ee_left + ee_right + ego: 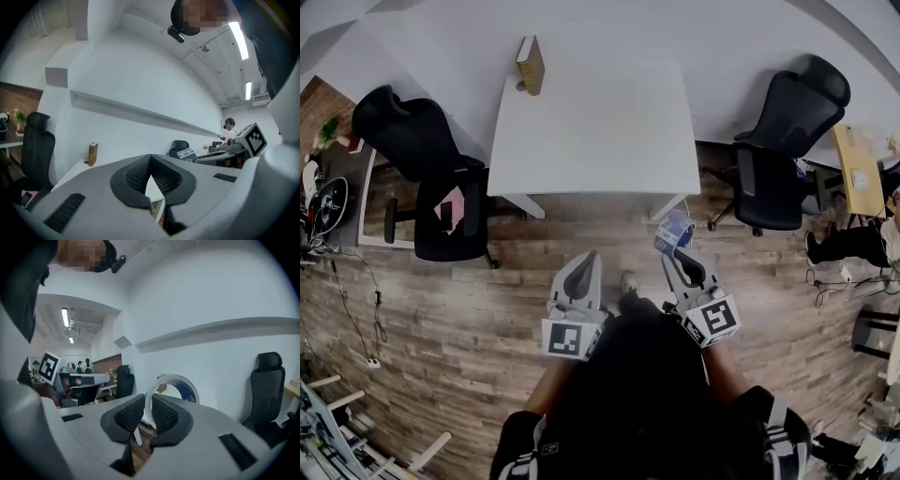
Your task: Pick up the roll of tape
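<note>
White table (591, 131), seemingly blue-white tape (674, 229)

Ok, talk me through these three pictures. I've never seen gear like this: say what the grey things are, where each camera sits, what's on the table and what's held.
There is no robot here: a person holds a grey two-jaw gripper in each hand. The wide picture comes from a camera on the person's head, looking steeply down at the floor, a white table and both tools. The other two come from cameras riding on the grippers, looking along their jaws. The left gripper has its jaws together on nothing. The right gripper pinches the roll of tape by its rim, in the air short of the table. On the table a brown book stands at the far edge. Black office chairs sit on either side.
</note>
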`<state>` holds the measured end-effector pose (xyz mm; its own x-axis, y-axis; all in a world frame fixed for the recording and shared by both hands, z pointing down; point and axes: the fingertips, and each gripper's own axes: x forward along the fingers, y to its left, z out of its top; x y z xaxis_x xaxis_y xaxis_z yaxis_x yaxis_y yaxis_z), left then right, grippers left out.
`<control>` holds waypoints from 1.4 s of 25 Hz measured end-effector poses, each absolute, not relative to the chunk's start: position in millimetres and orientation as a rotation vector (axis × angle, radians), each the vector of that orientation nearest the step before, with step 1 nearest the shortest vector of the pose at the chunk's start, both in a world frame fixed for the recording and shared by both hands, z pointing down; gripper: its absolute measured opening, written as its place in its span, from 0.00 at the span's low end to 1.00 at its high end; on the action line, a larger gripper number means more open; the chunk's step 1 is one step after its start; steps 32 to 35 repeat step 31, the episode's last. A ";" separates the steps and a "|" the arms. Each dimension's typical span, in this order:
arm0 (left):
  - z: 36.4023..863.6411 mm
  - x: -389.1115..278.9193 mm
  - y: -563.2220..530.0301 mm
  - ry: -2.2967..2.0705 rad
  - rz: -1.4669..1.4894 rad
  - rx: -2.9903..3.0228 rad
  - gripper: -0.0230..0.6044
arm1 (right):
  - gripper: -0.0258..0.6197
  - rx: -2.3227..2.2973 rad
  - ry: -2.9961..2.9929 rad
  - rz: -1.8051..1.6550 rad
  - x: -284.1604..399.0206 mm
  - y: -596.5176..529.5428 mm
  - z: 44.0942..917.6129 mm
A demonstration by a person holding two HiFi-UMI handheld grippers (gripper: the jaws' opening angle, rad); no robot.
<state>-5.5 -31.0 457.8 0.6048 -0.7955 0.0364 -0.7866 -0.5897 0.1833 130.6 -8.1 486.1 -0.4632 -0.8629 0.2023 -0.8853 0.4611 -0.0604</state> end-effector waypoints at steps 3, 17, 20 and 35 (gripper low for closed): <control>458.4 -1.2 -30.4 -1.323 -0.071 2.651 0.06 | 0.14 1.563 -2.565 0.217 137.2 -1.5 482.7; 458.0 15.7 -47.7 -1.311 -0.033 2.693 0.06 | 0.14 1.578 -2.555 0.220 153.0 -17.1 483.7; 458.5 18.8 -48.1 -1.311 -0.037 2.689 0.06 | 0.14 1.582 -2.556 0.227 155.7 -17.6 485.4; 459.4 23.9 -48.9 -1.315 -0.050 2.657 0.06 | 0.14 1.574 -2.561 0.225 160.1 -20.0 485.4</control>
